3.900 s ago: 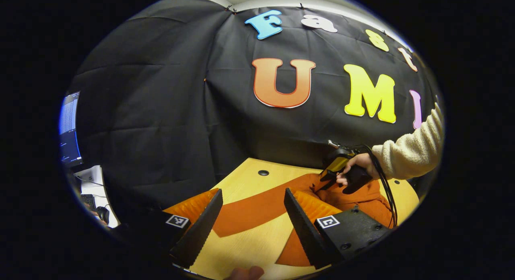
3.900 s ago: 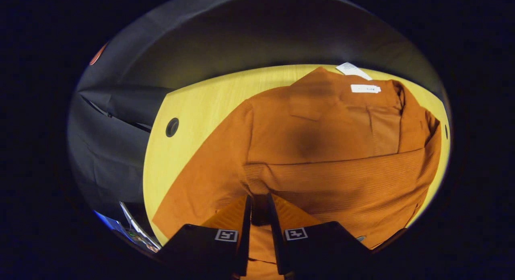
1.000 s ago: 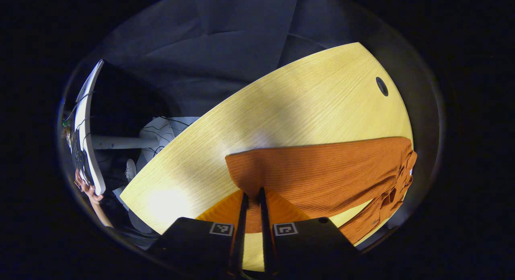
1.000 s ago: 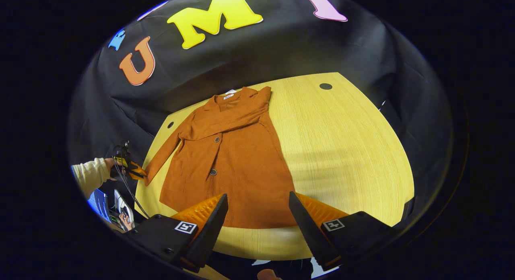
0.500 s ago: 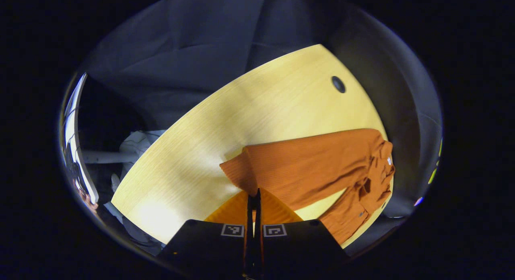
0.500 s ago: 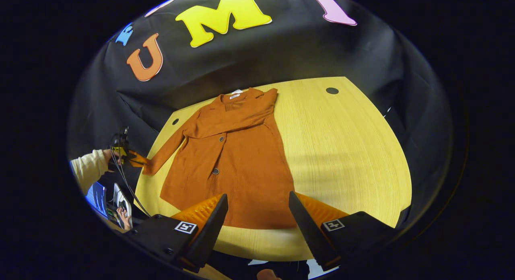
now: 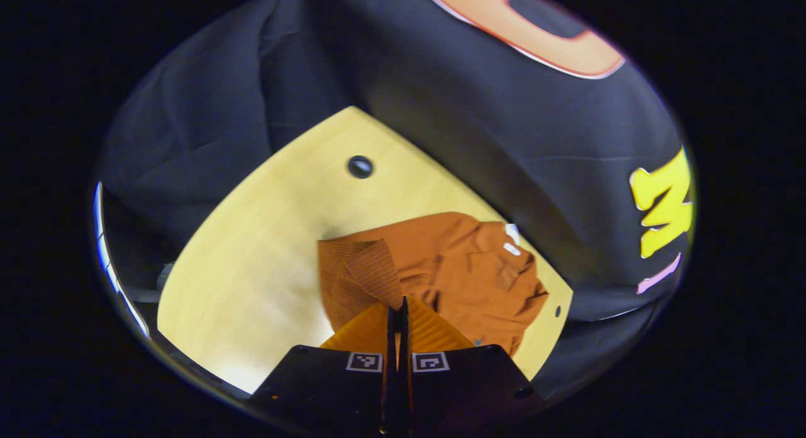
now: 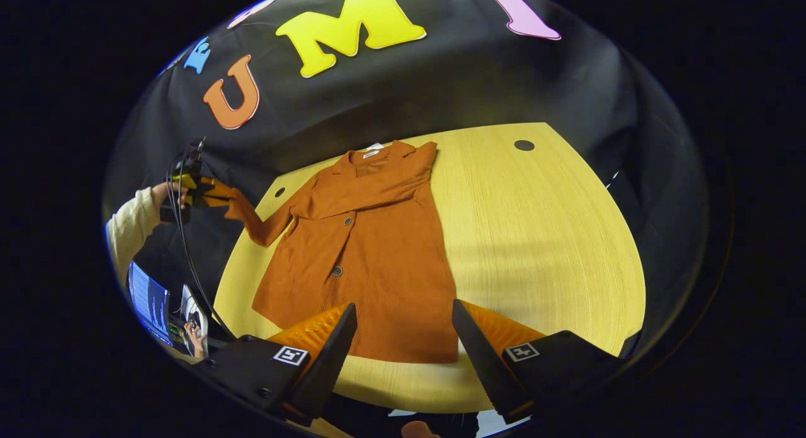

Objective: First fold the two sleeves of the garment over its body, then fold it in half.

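The orange garment [image 8: 365, 249] lies flat on the yellow wooden table [image 8: 541, 236], collar toward the black cloth wall, hem toward the near edge. One sleeve [image 8: 371, 189] is folded across the chest. The other sleeve [image 8: 258, 224] is raised off the table at the far left, its cuff pinched in the left gripper [image 8: 211, 194], which a hand [image 8: 165, 196] in a cream sleeve holds up.

In the left gripper view, the cuff [image 7: 368, 271] runs into the left gripper [image 7: 398, 315], whose fingers are pressed together on the fabric; the pinched edge itself is hidden between them, and the garment's lower half is cut off behind the gripper body.

The right gripper [image 8: 403, 328] hangs above the hem with its fingers spread wide apart, holding nothing. Whether the tips touch the cloth cannot be made out.
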A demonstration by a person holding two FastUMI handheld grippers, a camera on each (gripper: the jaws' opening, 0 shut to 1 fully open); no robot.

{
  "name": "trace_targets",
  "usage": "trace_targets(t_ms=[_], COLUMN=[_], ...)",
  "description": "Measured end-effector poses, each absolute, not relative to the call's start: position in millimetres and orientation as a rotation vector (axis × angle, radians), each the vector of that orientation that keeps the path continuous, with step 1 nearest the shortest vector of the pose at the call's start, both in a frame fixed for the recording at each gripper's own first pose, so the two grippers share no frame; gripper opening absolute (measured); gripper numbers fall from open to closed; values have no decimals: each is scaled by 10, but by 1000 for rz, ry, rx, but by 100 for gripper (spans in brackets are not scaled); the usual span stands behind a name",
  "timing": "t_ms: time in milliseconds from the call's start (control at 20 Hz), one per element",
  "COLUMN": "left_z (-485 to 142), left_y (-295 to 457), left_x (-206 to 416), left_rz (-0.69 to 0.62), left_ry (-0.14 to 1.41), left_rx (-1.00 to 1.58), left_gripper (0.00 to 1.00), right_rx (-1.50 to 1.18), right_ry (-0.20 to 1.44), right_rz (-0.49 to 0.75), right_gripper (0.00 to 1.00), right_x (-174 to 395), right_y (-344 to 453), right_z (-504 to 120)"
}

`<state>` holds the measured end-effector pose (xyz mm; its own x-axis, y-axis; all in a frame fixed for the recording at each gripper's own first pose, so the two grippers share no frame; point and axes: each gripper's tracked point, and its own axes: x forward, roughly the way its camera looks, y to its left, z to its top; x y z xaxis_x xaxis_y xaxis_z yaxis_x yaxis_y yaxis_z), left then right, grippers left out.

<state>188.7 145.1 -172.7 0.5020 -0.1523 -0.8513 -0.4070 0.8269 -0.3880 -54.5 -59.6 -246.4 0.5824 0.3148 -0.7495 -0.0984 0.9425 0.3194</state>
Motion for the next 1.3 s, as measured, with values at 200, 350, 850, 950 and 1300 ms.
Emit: trace_targets(t_ms=[200,350,850,950,1300], left_z=[-1669,-1756,-2673,-2877,-2848], left_y=[717,-63,-1853,-1972,-2268], left_x=[2172,2334,2611,2604,2608], left_rz=[47,-58,-255,-238,-330], left_ry=[1066,1100,1220,1253,1238], left_rx=[-465,-406,-273,-283,-379], left_gripper=[3,3,3,4,16], right_rx=[278,331,411,416,436], right_ry=[904,909,908,908,921], right_rz=[210,173,25,-7,-61], right_gripper=[93,97,94,97,97], right_x=[-529,-552,-654,-712,-773], right_y=[-862,-1090,-1728,-1844,-2046], right_z=[-2516,-2582,-2673,-2684,-2714])
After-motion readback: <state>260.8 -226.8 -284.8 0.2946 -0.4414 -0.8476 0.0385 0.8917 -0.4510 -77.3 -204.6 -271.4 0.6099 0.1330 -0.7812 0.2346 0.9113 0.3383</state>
